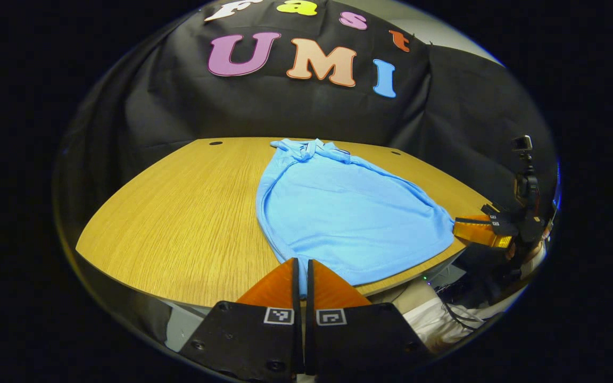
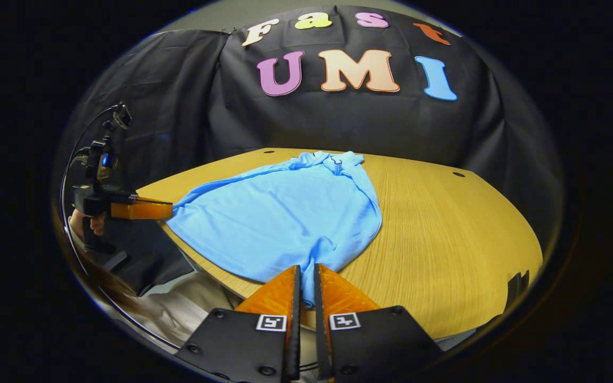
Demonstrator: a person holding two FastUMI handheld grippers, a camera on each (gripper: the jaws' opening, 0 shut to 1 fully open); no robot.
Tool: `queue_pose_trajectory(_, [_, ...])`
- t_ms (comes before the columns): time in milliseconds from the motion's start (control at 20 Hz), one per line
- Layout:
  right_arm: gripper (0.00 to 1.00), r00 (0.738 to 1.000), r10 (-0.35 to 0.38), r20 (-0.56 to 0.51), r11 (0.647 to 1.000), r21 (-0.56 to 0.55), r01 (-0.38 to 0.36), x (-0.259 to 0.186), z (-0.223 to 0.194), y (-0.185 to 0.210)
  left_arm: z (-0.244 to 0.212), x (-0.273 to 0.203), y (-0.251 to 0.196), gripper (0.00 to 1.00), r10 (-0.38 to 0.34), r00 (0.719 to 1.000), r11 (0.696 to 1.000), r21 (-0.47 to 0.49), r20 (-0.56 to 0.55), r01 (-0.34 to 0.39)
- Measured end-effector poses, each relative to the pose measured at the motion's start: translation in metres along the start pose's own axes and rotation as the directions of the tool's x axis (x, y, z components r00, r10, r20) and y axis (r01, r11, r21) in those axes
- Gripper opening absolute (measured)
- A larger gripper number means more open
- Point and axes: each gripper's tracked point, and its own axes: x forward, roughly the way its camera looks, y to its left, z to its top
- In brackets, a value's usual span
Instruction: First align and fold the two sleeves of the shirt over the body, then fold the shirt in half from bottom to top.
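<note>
Left gripper (image 1: 302, 266): clenching the shirt (image 1: 338, 213) at its near hem corner.
Right gripper (image 2: 305, 274): pinching the other hem corner.
Shirt: lying on the table (image 1: 179, 213), sleeves apparently folded in.
Advice: lifting both corners level, carrying the hem evenly toward the collar (image 2: 333, 158).

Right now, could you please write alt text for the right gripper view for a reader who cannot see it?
The right gripper, seen at the bottom, has its fingers closed on the near hem of a blue shirt spread on a wooden table. At left, the left gripper pinches the hem's other corner, beyond the table's edge.
</note>
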Motion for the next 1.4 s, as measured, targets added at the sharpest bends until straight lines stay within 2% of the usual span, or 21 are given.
queue_pose_trajectory(200, [0.14, 1.0, 0.004, 0.009, 1.0, -0.027, -0.003, 0.001, 0.002, 0.001, 0.003, 0.005, 0.003, 0.01, 0.014, 1.0, 1.0, -0.028, 0.019, -0.013])
queue_pose_trajectory(350, [0.03, 1.0, -0.003, 0.002, 1.0, -0.016, 0.004, 0.001, 0.001, 0.001, 0.006, 0.007, 0.003, 0.0, 0.014, 1.0, 0.998, -0.056, 0.028, -0.013])
queue_pose_trajectory(550, [0.03, 0.999, -0.026, 0.021, 0.999, 0.028, 0.025, 0.006, 0.015, -0.003, 0.017, 0.01, -0.001, 0.0, -0.001, 0.999, 0.998, -0.058, 0.052, 0.004])
queue_pose_trajectory(900, [0.03, 0.994, -0.06, 0.09, 0.996, 0.07, 0.054, 0.039, 0.088, -0.024, 0.077, 0.035, 0.008, 0.0, 0.001, 0.991, 0.999, -0.038, 0.137, 0.004])
queue_pose_trajectory(1050, [0.03, 0.993, -0.058, 0.105, 0.993, 0.107, 0.047, 0.071, 0.122, -0.037, 0.111, 0.06, 0.02, 0.0, 0.005, 0.986, 0.999, -0.048, 0.164, 0.003])
queue_pose_trajectory(1250, [0.02, 0.995, -0.051, 0.089, 0.989, 0.144, 0.038, 0.118, 0.166, -0.055, 0.156, 0.1, 0.043, 0.0, 0.018, 0.985, 0.994, -0.107, 0.17, 0.0])
queue_pose_trajectory(1400, [0.02, 0.994, -0.059, 0.089, 0.982, 0.186, 0.041, 0.152, 0.198, -0.072, 0.194, 0.13, 0.069, 0.0, 0.065, 0.979, 0.99, -0.138, 0.192, -0.039])
